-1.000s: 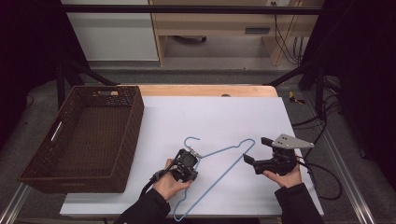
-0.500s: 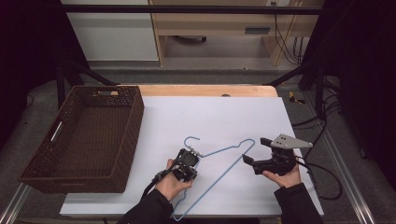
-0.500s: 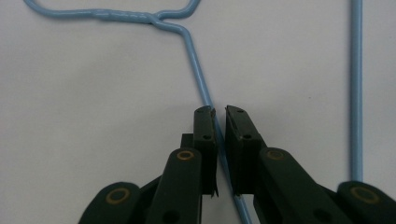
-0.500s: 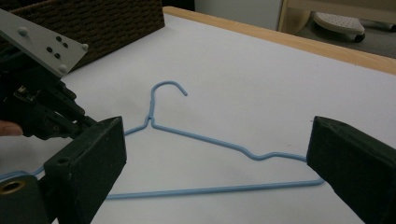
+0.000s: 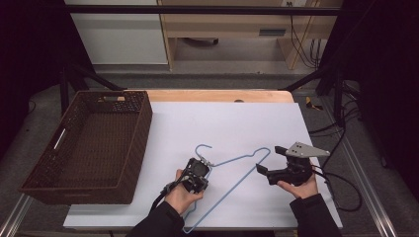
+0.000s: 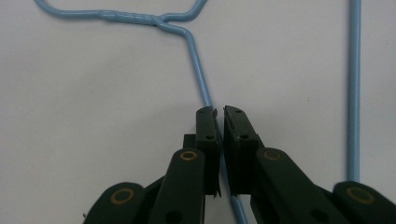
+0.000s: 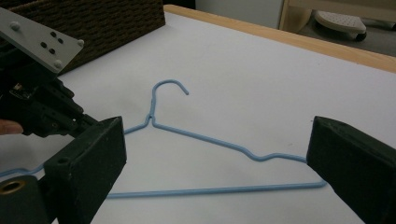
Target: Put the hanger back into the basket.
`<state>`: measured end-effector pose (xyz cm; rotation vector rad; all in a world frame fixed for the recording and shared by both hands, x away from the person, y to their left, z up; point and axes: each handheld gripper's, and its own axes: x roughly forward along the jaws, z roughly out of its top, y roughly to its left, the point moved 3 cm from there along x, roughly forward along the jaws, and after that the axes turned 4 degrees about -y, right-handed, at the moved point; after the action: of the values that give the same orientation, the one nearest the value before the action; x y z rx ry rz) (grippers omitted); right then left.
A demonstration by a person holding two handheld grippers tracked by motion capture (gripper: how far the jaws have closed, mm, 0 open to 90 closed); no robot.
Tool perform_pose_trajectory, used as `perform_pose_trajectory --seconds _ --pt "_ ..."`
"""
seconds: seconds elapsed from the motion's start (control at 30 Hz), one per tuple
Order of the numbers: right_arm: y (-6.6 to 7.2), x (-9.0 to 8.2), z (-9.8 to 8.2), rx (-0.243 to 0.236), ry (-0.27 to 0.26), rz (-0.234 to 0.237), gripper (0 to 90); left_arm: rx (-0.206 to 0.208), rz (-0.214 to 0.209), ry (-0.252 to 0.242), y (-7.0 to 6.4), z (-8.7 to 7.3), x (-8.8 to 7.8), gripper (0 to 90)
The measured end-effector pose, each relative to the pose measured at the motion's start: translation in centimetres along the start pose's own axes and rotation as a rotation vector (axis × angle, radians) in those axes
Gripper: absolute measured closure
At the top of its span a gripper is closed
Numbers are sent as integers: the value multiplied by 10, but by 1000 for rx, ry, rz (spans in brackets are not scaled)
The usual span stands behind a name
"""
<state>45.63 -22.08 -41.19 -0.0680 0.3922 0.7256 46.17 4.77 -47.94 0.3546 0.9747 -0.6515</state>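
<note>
A light-blue wire hanger [image 5: 236, 159] lies flat on the white table sheet [image 5: 232, 118], hook toward the far side. My left gripper [image 5: 203, 166] points down at the wire just below the hanger's twisted neck. In the left gripper view the jaws [image 6: 219, 114] have just been closing and now pinch the hanger wire [image 6: 198, 60] between their pads. My right gripper [image 5: 269, 159] is held low at the hanger's right shoulder. Its jaws [image 7: 217, 154] stand wide open, with the hanger [image 7: 205, 136] lying on the sheet beyond them and nothing gripped.
A dark brown woven basket [image 5: 143, 123] stands on the left of the table, and its wall [image 7: 102, 23] also appears in the right gripper view. A wooden table edge [image 5: 217, 95] runs along the far side. Cables trail off the right edge.
</note>
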Motion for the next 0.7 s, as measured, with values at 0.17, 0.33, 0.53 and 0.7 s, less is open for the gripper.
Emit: perform_pose_trajectory --seconds 0.17,0.33,0.53,0.7 --pt "0 0 0 0 0 1 52 -3 -23 10 2 0 0 839" --pt "0 -1 0 3 -1 0 52 -2 -60 24 3 -3 -1 736" --pt "0 0 0 4 -1 0 52 14 -21 16 -1 -4 0 790" --pt "0 -1 1 9 -4 1 53 7 -9 18 -2 -4 0 832"
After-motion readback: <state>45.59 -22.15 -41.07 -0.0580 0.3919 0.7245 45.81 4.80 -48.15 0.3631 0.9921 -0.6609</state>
